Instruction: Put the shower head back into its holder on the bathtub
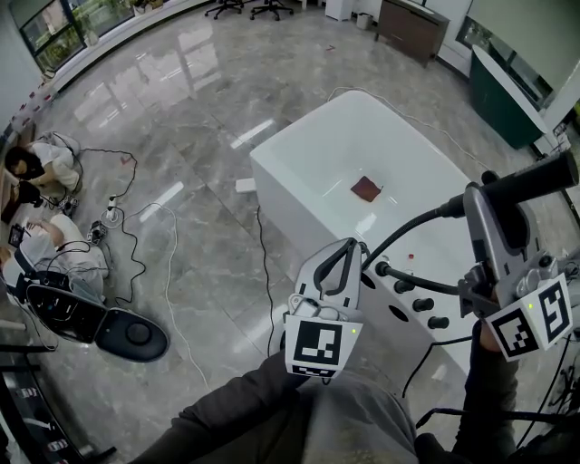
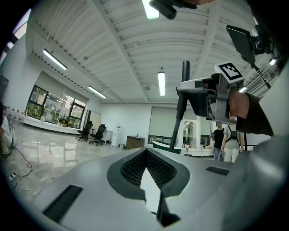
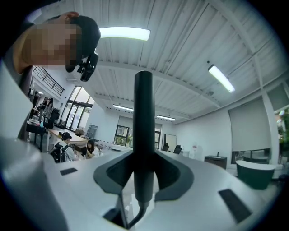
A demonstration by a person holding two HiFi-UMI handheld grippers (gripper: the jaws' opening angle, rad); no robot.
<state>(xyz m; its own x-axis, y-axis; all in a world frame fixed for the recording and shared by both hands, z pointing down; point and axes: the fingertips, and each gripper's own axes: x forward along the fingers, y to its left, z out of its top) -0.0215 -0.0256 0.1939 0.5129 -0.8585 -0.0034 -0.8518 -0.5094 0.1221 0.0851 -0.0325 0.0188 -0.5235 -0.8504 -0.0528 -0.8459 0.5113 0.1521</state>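
Note:
The white bathtub (image 1: 299, 195) stands in the middle of the head view, with a dark red cloth (image 1: 366, 188) on its bottom. Black knobs (image 1: 423, 304) line its near deck. My right gripper (image 1: 485, 192) is above the tub's near right corner, shut on the black shower head (image 1: 536, 178). Its black hose (image 1: 412, 227) curves down to a fitting (image 1: 381, 267) on the deck. In the right gripper view the shower head (image 3: 144, 131) stands upright between the jaws. My left gripper (image 1: 349, 246) is shut and holds nothing, just left of the deck. From it I see the right gripper (image 2: 201, 92).
People (image 1: 41, 168) sit on the marble floor at far left among cables (image 1: 136, 245). A black round device (image 1: 134, 335) lies at lower left. A dark green tub (image 1: 503, 95) and a brown cabinet (image 1: 412, 27) stand at the back right.

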